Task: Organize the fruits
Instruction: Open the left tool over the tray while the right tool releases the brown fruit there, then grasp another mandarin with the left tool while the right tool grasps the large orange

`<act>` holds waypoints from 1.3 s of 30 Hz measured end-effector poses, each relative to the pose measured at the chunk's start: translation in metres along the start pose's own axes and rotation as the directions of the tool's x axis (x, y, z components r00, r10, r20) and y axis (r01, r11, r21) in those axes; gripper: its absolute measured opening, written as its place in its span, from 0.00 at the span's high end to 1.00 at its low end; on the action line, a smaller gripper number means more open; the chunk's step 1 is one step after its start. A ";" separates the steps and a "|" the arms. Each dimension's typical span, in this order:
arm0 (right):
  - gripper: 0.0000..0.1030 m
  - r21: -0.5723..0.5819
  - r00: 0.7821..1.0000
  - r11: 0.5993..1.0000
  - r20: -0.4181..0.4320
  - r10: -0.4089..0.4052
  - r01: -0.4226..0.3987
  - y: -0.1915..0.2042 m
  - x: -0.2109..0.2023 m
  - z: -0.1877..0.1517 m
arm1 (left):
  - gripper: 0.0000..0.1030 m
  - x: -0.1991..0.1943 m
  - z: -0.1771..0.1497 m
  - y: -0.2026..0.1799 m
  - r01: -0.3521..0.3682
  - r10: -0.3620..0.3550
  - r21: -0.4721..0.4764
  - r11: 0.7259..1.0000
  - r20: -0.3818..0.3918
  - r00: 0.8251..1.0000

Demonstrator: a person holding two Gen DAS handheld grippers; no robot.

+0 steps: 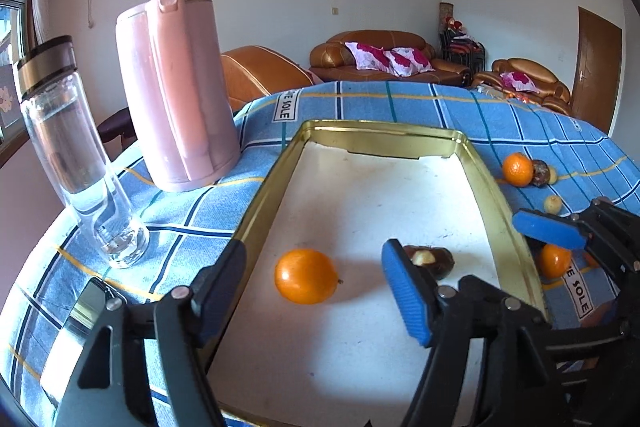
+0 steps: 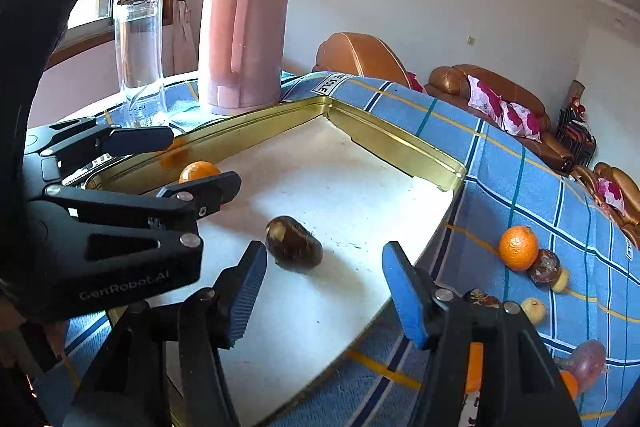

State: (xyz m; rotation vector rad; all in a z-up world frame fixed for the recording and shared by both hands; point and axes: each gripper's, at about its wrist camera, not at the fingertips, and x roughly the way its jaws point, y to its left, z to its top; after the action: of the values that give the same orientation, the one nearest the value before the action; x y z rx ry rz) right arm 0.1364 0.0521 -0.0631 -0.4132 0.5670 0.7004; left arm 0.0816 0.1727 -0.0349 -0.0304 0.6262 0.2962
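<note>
Both handheld grippers, the left gripper point(image 1: 316, 291) and right gripper point(image 2: 324, 295), hover with jaws apart and empty over a gold-rimmed, white-lined metal tray point(image 1: 276, 163), apparently collecting fruit, where a round orange point(image 1: 306, 275) and brown oval fruit point(image 2: 294, 239) lie, others waiting on the blue checked cloth point(image 2: 516, 187).

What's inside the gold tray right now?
The gold tray holds an orange and a dark brown fruit, lying apart on its white lining. The near end of the tray is covered by the left hand-held gripper, so anything there cannot be seen.
</note>
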 end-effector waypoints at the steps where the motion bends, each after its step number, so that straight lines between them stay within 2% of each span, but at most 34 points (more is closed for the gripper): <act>1: 0.39 0.006 1.000 1.000 0.005 -0.017 0.017 -0.005 -0.007 -0.003 | 0.29 -0.006 0.001 -0.001 0.003 -0.003 -0.003 1.000 0.014 1.000; 5: 0.37 0.062 0.995 0.994 0.042 -0.088 0.085 -0.039 -0.038 -0.021 | 0.21 -0.028 0.004 -0.015 0.035 -0.034 -0.007 0.999 0.075 0.997; 8: 0.36 0.099 0.985 0.982 0.049 -0.167 0.162 -0.065 -0.058 -0.039 | 0.21 -0.039 0.006 -0.036 0.071 -0.072 0.014 0.997 0.104 0.992; 12: 0.35 0.154 0.969 0.958 0.017 -0.246 0.241 -0.097 -0.076 -0.062 | 0.21 -0.043 0.004 -0.069 0.117 -0.122 0.052 0.992 0.104 0.987; 16: 0.35 0.198 0.963 0.943 -0.013 -0.270 0.268 -0.118 -0.080 -0.075 | 0.21 -0.042 -0.002 -0.105 0.154 -0.162 0.101 0.983 0.079 0.984; 21: 0.35 0.227 0.969 0.943 -0.028 -0.244 0.244 -0.129 -0.078 -0.079 | 0.21 -0.036 -0.007 -0.138 0.173 -0.182 0.151 0.973 0.048 0.982; 26: 0.36 0.237 0.976 0.949 -0.113 -0.187 0.210 -0.135 -0.060 -0.081 | 0.22 -0.025 -0.008 -0.149 0.187 -0.192 0.154 0.970 0.016 0.981; 28: 0.40 0.242 0.976 0.950 -0.141 -0.165 0.196 -0.136 -0.054 -0.083 | 0.22 -0.021 -0.008 -0.151 0.193 -0.197 0.151 0.969 0.007 0.980; 32: 0.49 0.271 0.971 0.947 -0.207 -0.116 0.171 -0.143 -0.042 -0.088 | 0.30 -0.017 -0.011 -0.158 0.219 -0.219 0.161 0.962 -0.019 0.976; 33: 0.53 0.285 0.973 0.946 -0.210 -0.098 0.156 -0.146 -0.041 -0.090 | 0.31 -0.017 -0.011 -0.160 0.226 -0.225 0.168 0.960 -0.024 0.974; 35: 0.54 0.315 0.977 0.940 -0.201 -0.072 0.134 -0.150 -0.043 -0.092 | 0.36 -0.015 -0.012 -0.165 0.237 -0.234 0.174 0.956 -0.035 0.972; 39: 0.55 0.339 0.983 0.931 -0.160 -0.086 0.136 -0.152 -0.052 -0.092 | 0.41 -0.011 -0.012 -0.170 0.259 -0.253 0.177 0.949 -0.057 0.966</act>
State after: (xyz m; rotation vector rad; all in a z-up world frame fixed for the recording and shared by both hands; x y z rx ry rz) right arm 0.1784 -0.1282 -0.0769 -0.1615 0.7822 0.4501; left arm 0.1141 0.0055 -0.0489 0.0602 0.6731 -0.0145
